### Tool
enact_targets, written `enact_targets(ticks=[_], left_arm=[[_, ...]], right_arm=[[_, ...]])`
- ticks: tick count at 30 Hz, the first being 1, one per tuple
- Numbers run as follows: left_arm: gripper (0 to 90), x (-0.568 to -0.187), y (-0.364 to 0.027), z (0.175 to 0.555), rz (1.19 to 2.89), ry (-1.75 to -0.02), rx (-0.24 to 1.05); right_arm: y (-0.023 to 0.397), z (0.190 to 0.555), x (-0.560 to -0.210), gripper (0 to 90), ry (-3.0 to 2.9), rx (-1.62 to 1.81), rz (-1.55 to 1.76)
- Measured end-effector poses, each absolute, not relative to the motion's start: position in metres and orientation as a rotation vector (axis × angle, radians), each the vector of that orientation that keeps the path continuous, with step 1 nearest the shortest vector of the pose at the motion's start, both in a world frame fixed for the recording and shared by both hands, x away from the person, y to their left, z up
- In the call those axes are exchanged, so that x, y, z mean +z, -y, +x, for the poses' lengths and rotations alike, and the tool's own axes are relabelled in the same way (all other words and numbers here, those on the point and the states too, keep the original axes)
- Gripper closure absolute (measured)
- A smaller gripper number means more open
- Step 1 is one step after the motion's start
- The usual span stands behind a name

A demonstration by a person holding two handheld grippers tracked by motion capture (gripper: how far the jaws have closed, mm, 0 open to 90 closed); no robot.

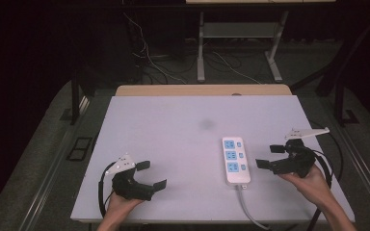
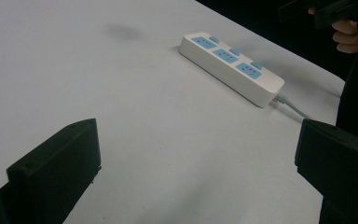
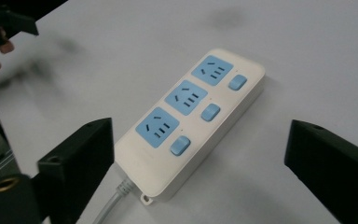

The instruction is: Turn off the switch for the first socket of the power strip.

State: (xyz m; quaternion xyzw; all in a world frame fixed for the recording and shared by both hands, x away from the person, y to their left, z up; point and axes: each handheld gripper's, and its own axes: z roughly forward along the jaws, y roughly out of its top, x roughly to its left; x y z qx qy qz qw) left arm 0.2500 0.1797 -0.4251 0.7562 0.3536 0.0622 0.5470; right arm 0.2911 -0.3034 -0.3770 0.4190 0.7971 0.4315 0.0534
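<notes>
I find the white table (image 1: 173, 144) carrying one item, a white power strip (image 1: 236, 161) with three blue sockets and three blue switches, lying toward the right side of the surface with its length running away from the person. Its grey cable (image 1: 248, 209) leaves the near end and runs off the front edge of the table. From the right gripper view I see the power strip (image 3: 191, 116) lying just ahead of and between that gripper's two black jaws, which stand wide apart and touch nothing. In the high view the right gripper (image 1: 270, 157) sits just beside the strip on its right, held in the person's right hand (image 1: 313, 185), jaws pointing toward the strip, apart from it. The left gripper (image 1: 152, 175) is held low over the near left part of the table, well apart from the strip, in the left hand (image 1: 120, 204). From the left gripper view I record its jaws spread wide with bare table between them, the power strip (image 2: 230, 67) farther off toward the upper right, and the other hand (image 2: 352, 35) at the top right corner. A faint dark smudge (image 1: 206, 124) marks the table beyond the strip.
</notes>
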Motion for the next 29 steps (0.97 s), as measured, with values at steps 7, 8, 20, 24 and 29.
enact_targets(ticks=[7, 8, 20, 24, 29], left_arm=[[0.0, -0.425, -0.180, 0.250, 1.793, -0.840, 0.147], [0.0, -0.425, -0.180, 0.250, 1.794, -0.838, 0.147], [0.0, -0.425, -0.180, 0.250, 1.793, -0.838, 0.153], [0.0, -0.425, -0.180, 0.250, 1.796, -0.839, 0.151], [0.0, -0.426, -0.179, 0.251, 1.799, -0.841, 0.150]], right_arm=[[0.307, 0.277, -0.386, 0.2, -2.373, 1.407, 1.270], [0.308, 0.276, -0.388, 0.2, -2.367, 1.414, 1.275], [0.305, 0.259, -0.414, 0.2, -2.350, 1.437, 1.267], [0.304, 0.254, -0.420, 0.3, -2.356, 1.438, 1.257], [0.305, 0.250, -0.427, 0.2, -2.369, 1.433, 1.252]])
